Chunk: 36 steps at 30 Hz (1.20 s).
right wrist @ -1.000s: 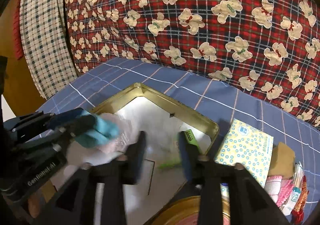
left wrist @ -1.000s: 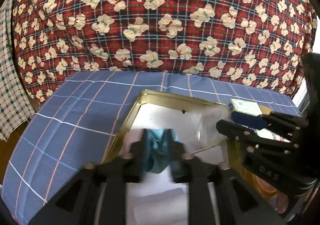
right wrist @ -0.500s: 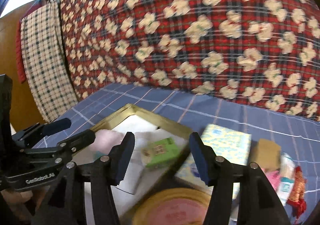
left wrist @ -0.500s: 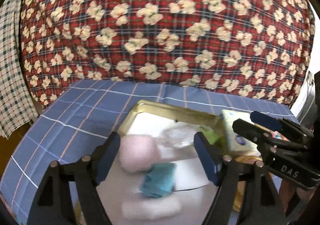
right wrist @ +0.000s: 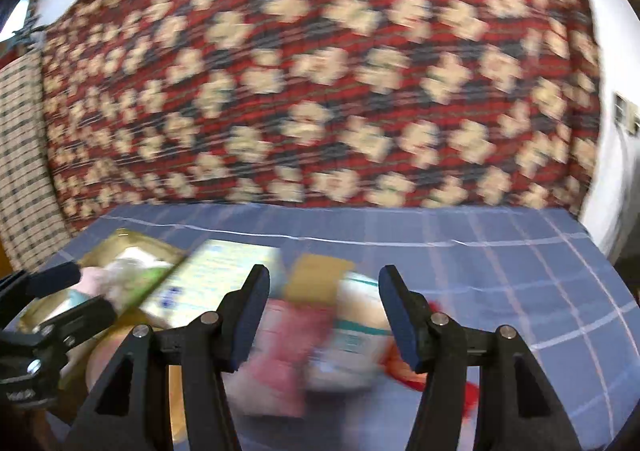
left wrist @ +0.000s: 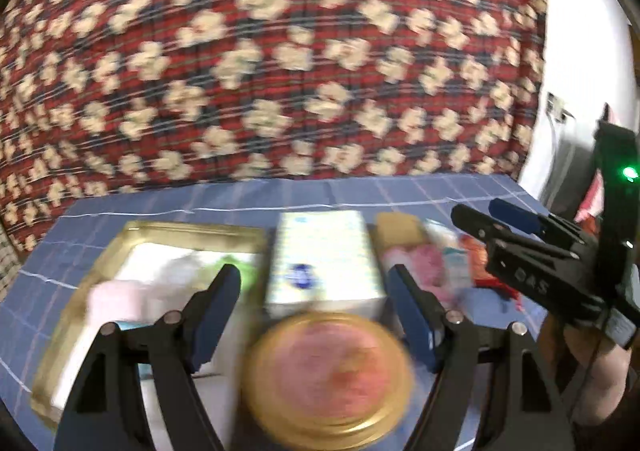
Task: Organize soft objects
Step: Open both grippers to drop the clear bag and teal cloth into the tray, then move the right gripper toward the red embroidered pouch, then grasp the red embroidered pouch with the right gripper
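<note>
A gold rectangular tin [left wrist: 80, 271] sits on the blue checked cloth and holds a pink soft item [left wrist: 116, 301], a teal one and a green packet. My left gripper [left wrist: 314, 303] is open and empty above a round gold lid [left wrist: 328, 375] and a tissue pack [left wrist: 324, 255]. My right gripper [right wrist: 324, 311] is open and empty above a pile of loose soft items: a pink cloth [right wrist: 284, 347], a tan sponge [right wrist: 316, 275] and a white-and-teal packet [right wrist: 356, 331]. Both views are motion-blurred.
A red plaid quilt with cream bears [left wrist: 280, 51] rises behind the blue cloth [right wrist: 520, 271]. A checked cloth [right wrist: 20, 155] hangs at far left. A red item [right wrist: 412, 371] lies at the pile's right edge. The right gripper shows in the left wrist view [left wrist: 520, 227].
My left gripper let go of the teal item into the tin and opened. Both grippers have swung right, from over the tin toward the tissue pack and the loose pile.
</note>
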Tool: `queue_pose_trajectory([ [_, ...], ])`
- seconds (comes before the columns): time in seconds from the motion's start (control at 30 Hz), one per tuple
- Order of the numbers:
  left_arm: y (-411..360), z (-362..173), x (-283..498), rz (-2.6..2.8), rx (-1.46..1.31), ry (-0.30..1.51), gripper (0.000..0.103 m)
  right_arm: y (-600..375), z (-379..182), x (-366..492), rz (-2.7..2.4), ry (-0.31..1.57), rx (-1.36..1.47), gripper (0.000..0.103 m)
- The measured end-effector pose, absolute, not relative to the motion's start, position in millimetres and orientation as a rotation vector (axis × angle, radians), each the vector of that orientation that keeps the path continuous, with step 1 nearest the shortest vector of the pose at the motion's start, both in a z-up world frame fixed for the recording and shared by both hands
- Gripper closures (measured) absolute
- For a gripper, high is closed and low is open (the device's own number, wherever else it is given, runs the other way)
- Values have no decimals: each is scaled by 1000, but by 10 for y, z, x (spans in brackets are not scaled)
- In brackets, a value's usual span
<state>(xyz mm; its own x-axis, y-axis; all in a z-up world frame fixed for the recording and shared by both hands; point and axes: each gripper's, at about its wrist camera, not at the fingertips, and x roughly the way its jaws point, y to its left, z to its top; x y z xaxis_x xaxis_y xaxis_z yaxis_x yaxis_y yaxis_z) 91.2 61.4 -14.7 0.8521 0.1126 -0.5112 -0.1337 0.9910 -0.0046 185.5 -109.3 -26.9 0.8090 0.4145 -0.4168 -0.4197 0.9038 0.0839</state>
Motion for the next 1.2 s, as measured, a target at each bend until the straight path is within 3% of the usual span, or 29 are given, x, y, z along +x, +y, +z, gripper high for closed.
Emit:
queue_pose_trajectory([
  [0.3,-145,-408,1257,33,45,614,28,-1766,-525,2154,357,522,76,44],
  [0.6,-335,-685,1559,30,54,721,52,-1814,-680,2271,387,598,92,44],
  [1.03,-375,-833,1714,81,96,749,52,-1711,-859,2418,464,749,92,44],
  [1.13,-383,-836,1724,75,101,754,71,-1625,-964,2504,491,833,75,44],
  [1.2,-386,-820,1708,67,103,744,82,-1623,-981,2506,503,842,80,55],
])
